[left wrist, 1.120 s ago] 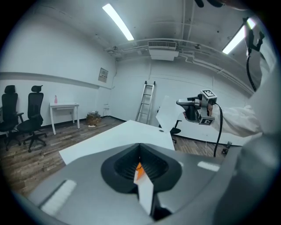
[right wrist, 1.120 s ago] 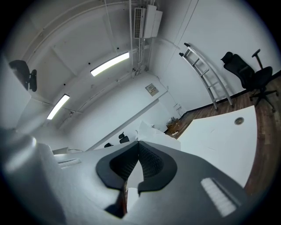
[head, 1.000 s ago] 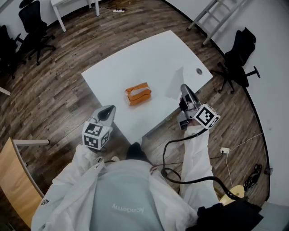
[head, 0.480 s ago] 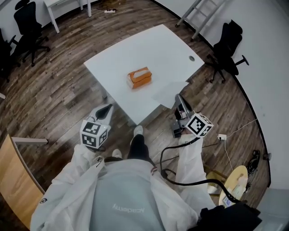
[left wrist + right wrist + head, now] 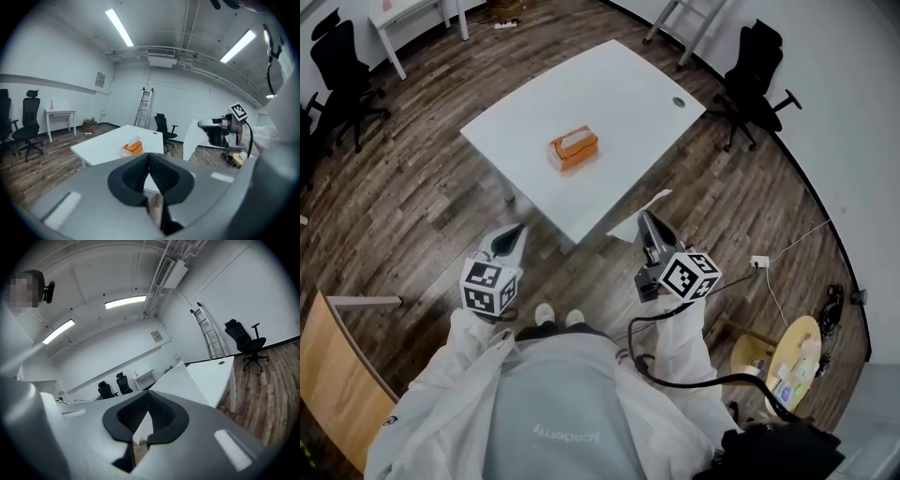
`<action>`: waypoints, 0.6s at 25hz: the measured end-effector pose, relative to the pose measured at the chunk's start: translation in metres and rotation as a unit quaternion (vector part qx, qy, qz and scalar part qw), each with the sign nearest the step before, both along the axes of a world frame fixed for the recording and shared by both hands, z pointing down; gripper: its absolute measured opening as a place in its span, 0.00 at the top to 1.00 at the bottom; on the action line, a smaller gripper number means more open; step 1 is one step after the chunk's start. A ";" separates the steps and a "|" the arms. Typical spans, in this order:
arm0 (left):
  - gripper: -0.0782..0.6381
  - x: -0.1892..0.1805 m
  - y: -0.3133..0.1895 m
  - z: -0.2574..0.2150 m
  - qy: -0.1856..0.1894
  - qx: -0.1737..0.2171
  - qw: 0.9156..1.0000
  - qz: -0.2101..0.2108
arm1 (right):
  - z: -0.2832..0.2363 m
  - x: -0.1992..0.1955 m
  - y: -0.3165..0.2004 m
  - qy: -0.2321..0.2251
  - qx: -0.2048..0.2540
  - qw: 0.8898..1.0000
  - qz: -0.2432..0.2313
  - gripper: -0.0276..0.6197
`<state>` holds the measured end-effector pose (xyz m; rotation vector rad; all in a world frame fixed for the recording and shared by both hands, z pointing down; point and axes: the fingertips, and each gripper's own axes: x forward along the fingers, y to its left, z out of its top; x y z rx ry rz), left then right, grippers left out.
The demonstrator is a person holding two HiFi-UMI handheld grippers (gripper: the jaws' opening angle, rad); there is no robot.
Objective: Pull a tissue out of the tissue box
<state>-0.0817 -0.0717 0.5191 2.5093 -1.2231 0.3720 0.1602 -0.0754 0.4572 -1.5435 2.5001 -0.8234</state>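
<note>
Right gripper [image 5: 645,217] is clenched on a white tissue [image 5: 649,202]. In the right gripper view the sheet [image 5: 180,380] rises from between the closed jaws and fans out ahead of them. The left gripper view shows the same sheet [image 5: 193,138] hanging loose from the right gripper's tip [image 5: 202,124], clear of the desk [image 5: 609,94]. The left gripper [image 5: 516,232] has its jaws pressed together with nothing between them; only the desk and floor show past the tips.

The orange tissue box [image 5: 574,148] sits near the middle of the white desk, well apart from both grippers. The person stands back from the desk's near corner, over the wooden floor. From the right gripper, the box lies forward and to the left; from the left gripper, forward and a little to the right. So it sits roughly between the two lines of reach, and neither hand is clearly nearer. Its long axis runs crosswise to the person, slightly tilted, with a tuft of white showing at the top slot [image 5: 131,148].

The tissue and the box are separate — no paper bridges them in any view. By my reading the pull is already done, with the sheet free in the right gripper. Any further move would turn on where that sheet goes, since it hangs beyond the desk's edge rather than over it.
</note>
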 end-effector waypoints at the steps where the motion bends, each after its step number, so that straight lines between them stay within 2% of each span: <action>1: 0.89 0.002 0.002 -0.001 -0.001 0.000 1.000 0.001 | 0.001 0.000 0.004 0.003 0.000 1.000 0.000 0.95; 12: 0.89 0.018 0.005 -0.013 -0.003 0.009 1.000 -0.026 | 0.009 0.002 0.021 0.038 0.015 0.999 0.006 0.95; 15: 0.89 0.026 0.004 -0.018 -0.008 0.020 0.999 -0.027 | 0.012 0.006 0.024 0.033 0.017 0.999 0.007 0.95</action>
